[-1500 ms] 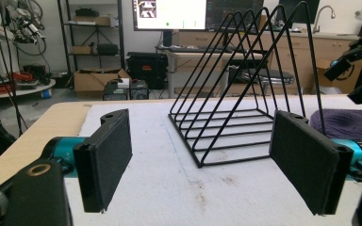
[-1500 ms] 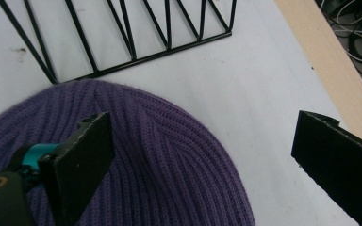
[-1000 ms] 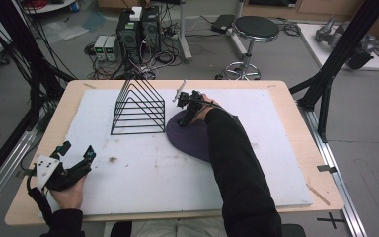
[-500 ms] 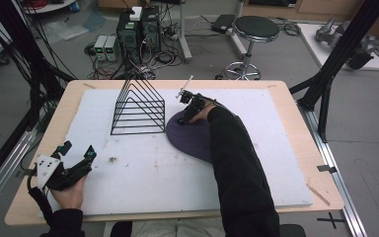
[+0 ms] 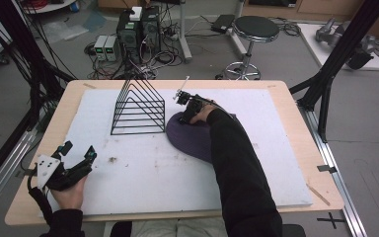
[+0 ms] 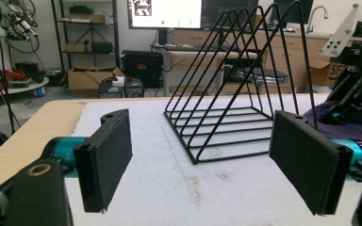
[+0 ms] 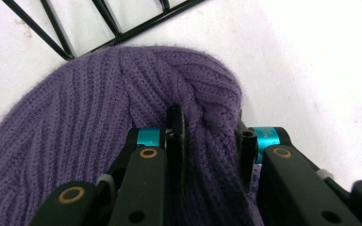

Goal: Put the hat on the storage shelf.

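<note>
The right hand-held gripper (image 7: 212, 150) has just been closing and now pinches a fold of the purple knitted beanie (image 7: 99, 136), which lies on the bench (image 5: 276, 98) just beside the black wire rack (image 5: 139, 106); the left hand-held gripper (image 6: 207, 165) stands wide open, holding nothing.

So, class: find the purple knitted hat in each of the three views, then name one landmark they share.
High view: purple knitted hat at table centre, right of the wire rack.
Left gripper view: at the right edge.
Right gripper view: lower left, bunched between the right gripper jaws.
Shared landmark: the wire rack.
</note>
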Demonstrator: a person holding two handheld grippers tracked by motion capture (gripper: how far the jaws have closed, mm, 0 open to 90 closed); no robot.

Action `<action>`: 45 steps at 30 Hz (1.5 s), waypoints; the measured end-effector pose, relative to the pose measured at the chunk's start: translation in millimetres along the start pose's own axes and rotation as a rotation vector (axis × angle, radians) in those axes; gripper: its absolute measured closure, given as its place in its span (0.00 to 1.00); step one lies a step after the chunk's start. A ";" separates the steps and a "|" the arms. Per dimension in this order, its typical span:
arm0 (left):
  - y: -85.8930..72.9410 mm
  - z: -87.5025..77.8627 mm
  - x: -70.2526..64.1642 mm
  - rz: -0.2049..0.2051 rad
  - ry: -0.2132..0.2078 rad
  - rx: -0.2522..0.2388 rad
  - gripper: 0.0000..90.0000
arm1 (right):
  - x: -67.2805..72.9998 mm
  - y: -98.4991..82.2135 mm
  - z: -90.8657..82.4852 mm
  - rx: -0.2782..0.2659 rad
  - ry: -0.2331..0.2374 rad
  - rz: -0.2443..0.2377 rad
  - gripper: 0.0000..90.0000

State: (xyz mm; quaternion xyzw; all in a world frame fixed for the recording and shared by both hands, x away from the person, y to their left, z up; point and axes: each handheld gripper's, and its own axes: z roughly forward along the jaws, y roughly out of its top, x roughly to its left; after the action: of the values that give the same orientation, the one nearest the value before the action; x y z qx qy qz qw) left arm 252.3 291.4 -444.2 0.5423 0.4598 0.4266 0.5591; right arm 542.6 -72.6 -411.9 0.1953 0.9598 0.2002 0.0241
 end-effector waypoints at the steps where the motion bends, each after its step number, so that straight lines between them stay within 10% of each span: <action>1: 0.0 0.0 -0.1 0.001 0.000 -0.001 0.24 | 1.0 0.1 0.0 0.000 -0.007 -0.008 0.83; 13: 0.0 -0.1 -1.1 0.003 -0.009 -0.001 0.24 | 12.3 -3.9 -10.9 -0.043 -0.099 0.054 0.84; 18: 0.1 0.1 -1.8 0.003 -0.013 -0.002 0.25 | 21.0 -6.8 -26.7 -0.092 -0.238 0.137 0.83; 25: 1.6 -1.3 -4.6 0.006 -0.011 -0.020 0.25 | 28.9 -36.2 -64.0 -0.319 -0.273 0.250 0.83; 34: 2.5 0.4 -8.2 0.010 -0.012 -0.024 0.25 | 50.1 -74.6 -108.2 -0.623 -0.433 0.346 0.83; 45: 4.8 0.6 -4.5 -0.012 0.003 -0.049 0.25 | 87.3 -86.4 -145.8 -0.891 -0.517 0.290 0.83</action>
State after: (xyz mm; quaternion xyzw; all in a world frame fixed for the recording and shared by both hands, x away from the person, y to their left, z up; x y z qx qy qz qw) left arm 252.0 287.1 -439.2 0.5252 0.4533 0.4349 0.5741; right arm 412.3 -166.6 -309.2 0.3398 0.7076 0.5351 0.3123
